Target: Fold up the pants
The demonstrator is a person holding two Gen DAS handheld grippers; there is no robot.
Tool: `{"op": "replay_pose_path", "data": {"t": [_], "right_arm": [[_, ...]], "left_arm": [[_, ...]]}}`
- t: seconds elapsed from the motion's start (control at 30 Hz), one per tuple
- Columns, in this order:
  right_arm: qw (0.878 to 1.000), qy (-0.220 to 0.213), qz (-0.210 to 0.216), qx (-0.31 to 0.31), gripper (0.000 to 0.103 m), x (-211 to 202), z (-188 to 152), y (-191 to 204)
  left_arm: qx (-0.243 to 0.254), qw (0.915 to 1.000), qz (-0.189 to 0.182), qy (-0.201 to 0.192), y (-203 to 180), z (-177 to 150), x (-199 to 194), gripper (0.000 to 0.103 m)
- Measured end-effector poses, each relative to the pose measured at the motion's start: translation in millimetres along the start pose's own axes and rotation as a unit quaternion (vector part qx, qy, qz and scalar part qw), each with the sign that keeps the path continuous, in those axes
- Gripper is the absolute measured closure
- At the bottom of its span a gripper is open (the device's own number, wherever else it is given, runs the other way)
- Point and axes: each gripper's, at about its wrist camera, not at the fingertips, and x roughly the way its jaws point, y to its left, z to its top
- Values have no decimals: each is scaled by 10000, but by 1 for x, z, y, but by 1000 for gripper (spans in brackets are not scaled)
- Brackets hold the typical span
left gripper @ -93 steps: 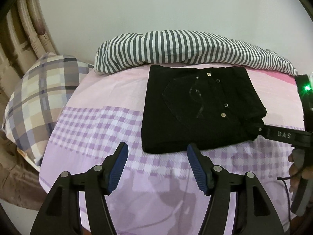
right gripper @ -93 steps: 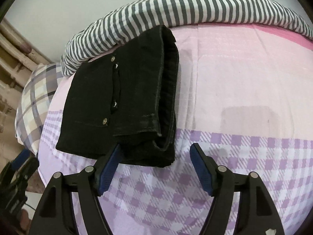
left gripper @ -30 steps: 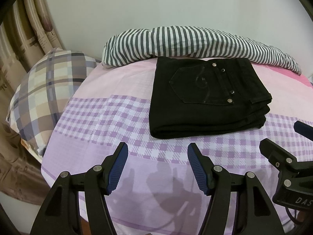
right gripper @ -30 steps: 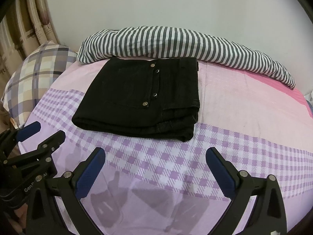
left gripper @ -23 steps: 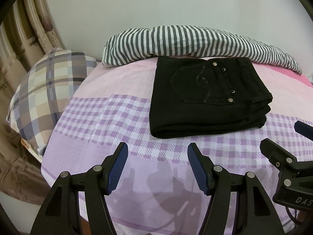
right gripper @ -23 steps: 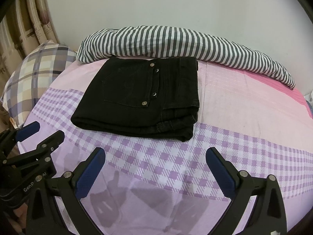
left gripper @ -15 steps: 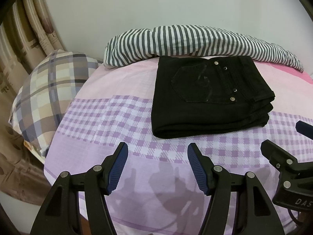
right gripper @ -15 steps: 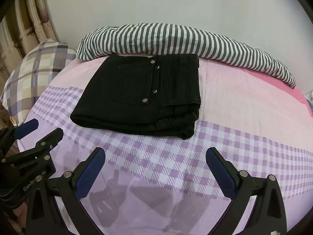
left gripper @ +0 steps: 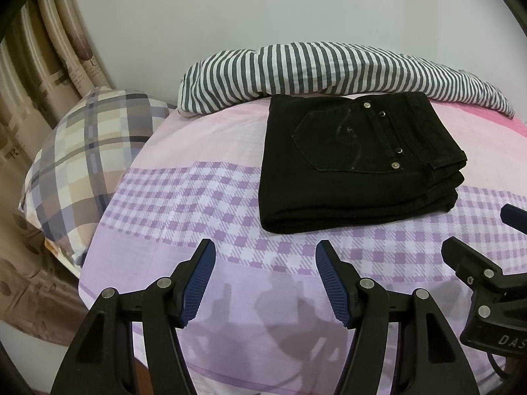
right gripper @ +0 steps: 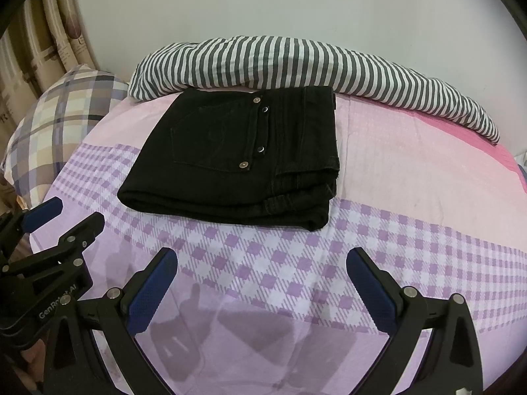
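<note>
Black pants lie folded into a thick rectangle on the bed, back pocket and metal rivets facing up. My left gripper hovers open over the purple checked sheet, short of the pants' near edge, with nothing between its blue pads. My right gripper is open wider, also empty and short of the pants. Each gripper shows at the edge of the other's view: the right gripper at the right, the left gripper at the left.
A grey-and-white striped blanket lies rolled along the wall behind the pants. A plaid pillow sits at the bed's left edge, with curtains beyond. The pink and purple sheet stretches right of the pants.
Three seconds ago the right gripper was up against the pants' corner; both grippers have since drawn back and the right one has widened. Over the last second nothing has visibly changed.
</note>
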Motion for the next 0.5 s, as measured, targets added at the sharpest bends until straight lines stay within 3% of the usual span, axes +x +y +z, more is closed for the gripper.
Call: {"op": "replay_pose_path", "data": {"t": [0.5], "right_arm": [[9999,80,68,95,1,2,-2,-3]], "left_arm": [[32,10000,59,-3,0,1,2,39]]}}
